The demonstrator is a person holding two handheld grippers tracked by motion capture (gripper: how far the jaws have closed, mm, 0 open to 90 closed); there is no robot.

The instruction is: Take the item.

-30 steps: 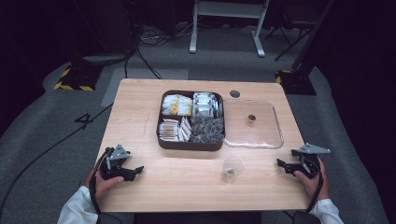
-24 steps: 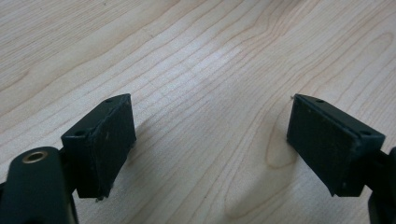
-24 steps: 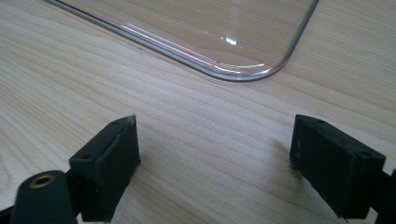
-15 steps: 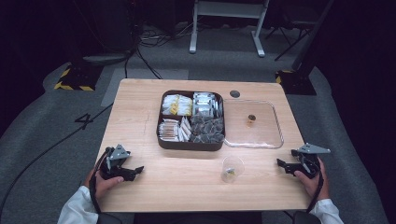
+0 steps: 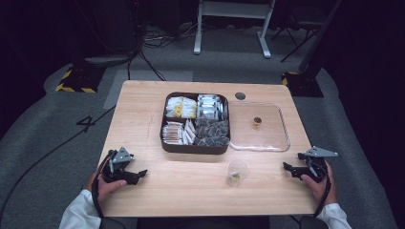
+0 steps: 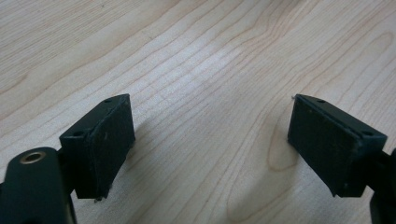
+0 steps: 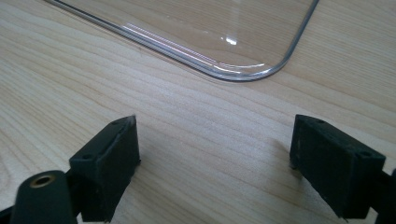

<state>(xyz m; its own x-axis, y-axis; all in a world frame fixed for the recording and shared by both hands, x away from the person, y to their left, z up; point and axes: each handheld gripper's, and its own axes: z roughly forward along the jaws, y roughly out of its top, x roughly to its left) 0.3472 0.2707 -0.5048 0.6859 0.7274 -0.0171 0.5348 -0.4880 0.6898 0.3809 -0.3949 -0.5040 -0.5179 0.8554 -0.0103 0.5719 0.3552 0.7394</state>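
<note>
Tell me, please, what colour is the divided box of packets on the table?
The divided box is dark brown, seen best in the high view.

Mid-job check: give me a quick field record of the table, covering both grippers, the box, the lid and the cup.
left gripper: open, empty, low at table's near left
right gripper: open, empty, near right
dark four-compartment box of packets: table centre, uncovered
clear plastic lid: flat, right of the box
small clear cup: in front of the lid, something small inside
light wooden table: bare under both grippers
</note>
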